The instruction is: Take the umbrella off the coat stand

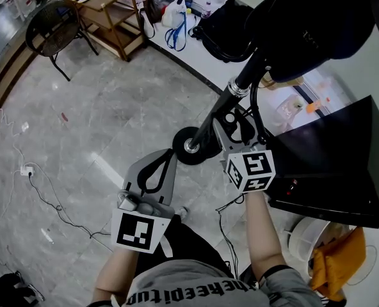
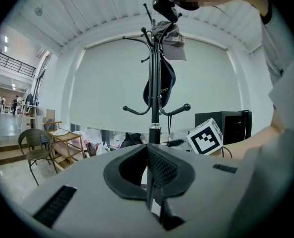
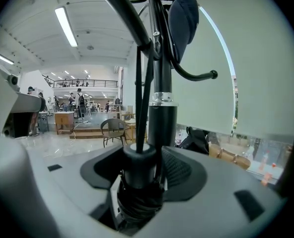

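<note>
The black coat stand (image 1: 216, 115) rises from its round base (image 1: 191, 147), with a dark cap (image 2: 173, 39) and other dark things on its hooks. A folded black umbrella (image 3: 138, 182) hangs against the pole (image 3: 163, 88) by a thin strap (image 3: 145, 93). My right gripper (image 3: 143, 158) stands around the umbrella's upper end; the jaws stand wide and I see no pad pressing on it. In the head view the right gripper (image 1: 232, 119) is right beside the pole. My left gripper (image 1: 169, 155) is shut and empty, lower left of the base; its pads (image 2: 159, 165) meet.
A big black box (image 1: 337, 162) stands close on the right, with a white fan and an orange cloth (image 1: 333, 258) below it. A wicker chair (image 1: 52, 27) and a wooden trolley (image 1: 109, 15) are at the far left. Cables (image 1: 48, 203) lie on the grey floor.
</note>
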Tool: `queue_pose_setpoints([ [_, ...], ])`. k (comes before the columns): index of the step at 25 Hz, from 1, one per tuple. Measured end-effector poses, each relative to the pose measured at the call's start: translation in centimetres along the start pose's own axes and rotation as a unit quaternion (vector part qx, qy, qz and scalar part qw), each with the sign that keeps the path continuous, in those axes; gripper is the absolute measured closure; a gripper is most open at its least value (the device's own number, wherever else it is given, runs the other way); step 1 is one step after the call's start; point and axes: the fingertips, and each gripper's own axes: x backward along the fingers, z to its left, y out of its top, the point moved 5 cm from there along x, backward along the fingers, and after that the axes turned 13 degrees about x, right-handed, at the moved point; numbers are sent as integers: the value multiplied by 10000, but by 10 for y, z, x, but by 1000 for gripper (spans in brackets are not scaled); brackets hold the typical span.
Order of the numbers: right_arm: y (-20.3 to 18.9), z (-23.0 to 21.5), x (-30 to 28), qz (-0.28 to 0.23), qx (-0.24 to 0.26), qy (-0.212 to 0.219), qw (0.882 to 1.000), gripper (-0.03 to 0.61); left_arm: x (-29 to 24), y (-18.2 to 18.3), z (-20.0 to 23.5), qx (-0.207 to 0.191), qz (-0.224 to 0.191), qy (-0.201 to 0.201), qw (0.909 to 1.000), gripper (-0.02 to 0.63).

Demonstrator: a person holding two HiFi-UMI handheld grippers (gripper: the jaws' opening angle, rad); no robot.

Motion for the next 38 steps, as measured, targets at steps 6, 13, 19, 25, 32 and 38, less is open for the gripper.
queue_pose_setpoints([
  [6,1,2,-6,-32,-43,31,10000,342,-1,-1,3,0,6,19,10000,598],
  [13,0,5,-8,-7,-172,-51,9998,373,-2,0,7,25,-11,32,10000,598],
  [19,13,2,1,-177,-611,-426,9971,374,3,1,13,65,17,41,10000,598],
  [25,38,0,14,-486,-422,-793,9948,374,6,5,16,31,-14,-66,10000,598],
  [32,46,-1,35,-446,-638,-981,9921,376,10,12,15,-55,-8,-251,9997,598],
  [38,67,2,56,-675,-594,-1100,9898,376,14,19,10,-96,-36,-450,9989,598],
])
